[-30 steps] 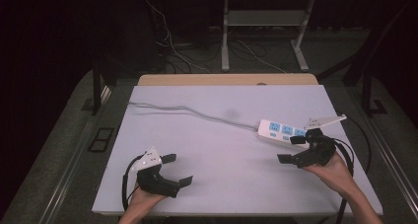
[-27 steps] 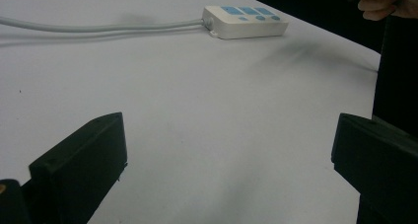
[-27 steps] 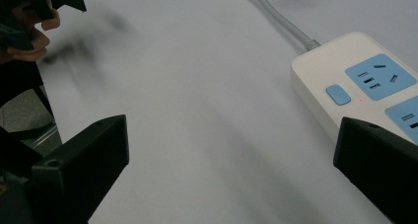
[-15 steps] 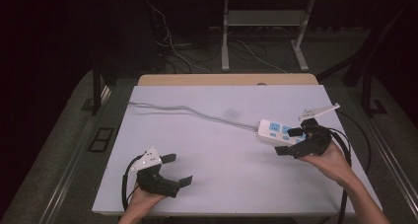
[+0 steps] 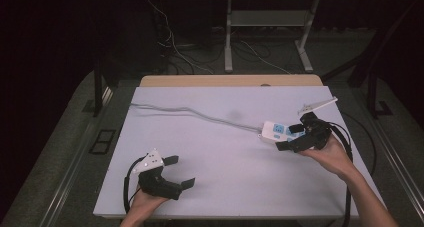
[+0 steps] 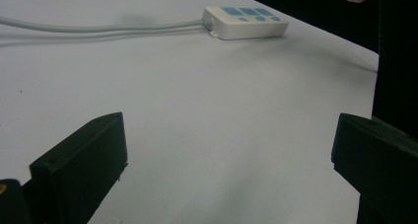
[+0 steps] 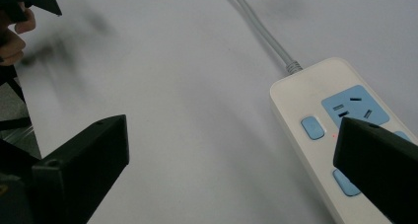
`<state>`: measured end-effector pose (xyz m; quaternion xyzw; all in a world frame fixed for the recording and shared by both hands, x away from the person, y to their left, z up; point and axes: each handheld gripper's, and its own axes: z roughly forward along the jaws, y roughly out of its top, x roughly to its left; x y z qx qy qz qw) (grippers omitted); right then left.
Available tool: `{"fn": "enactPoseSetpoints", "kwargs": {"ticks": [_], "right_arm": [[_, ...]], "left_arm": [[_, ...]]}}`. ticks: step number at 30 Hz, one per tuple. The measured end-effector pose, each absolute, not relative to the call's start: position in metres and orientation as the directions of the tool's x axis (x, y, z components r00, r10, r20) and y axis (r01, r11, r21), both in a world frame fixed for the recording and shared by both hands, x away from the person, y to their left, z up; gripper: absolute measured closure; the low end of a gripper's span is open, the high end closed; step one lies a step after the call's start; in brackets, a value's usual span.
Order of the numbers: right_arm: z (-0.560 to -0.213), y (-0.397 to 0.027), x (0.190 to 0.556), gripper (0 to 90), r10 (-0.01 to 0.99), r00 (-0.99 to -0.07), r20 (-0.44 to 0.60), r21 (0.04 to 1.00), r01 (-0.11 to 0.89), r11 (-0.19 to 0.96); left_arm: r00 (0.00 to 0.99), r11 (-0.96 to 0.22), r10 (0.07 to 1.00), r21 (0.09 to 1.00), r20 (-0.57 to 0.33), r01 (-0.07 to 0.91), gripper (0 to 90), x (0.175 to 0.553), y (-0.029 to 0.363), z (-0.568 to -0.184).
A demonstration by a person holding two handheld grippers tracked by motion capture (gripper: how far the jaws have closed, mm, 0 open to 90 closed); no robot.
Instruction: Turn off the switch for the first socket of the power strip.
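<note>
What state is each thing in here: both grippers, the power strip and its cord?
Left gripper: open, holding nothing, low over the table.
Right gripper: open, at the power strip, one jaw above its face.
Power strip: flat on the table, sockets up, nothing plugged in.
Cord: attached, trailing across the table.

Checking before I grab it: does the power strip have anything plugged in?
Empty where visible: the power strip's near blue socket holds no plug; the right gripper covers its far end.
</note>
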<state>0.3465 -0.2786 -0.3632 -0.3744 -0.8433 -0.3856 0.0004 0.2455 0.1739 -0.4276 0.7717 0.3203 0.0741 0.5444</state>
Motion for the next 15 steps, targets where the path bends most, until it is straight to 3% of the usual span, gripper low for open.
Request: {"fn": "enactPoseSetpoints", "kwargs": {"ticks": [15], "right_arm": [[-0.362,-0.279,0.366,0.3,0.66,-0.691,0.295,0.628,0.661,0.41]], "left_arm": [[0.785,-0.204,0.574,0.886,-0.235,0.415,0.0,0.246,0.173,-0.428]]}}
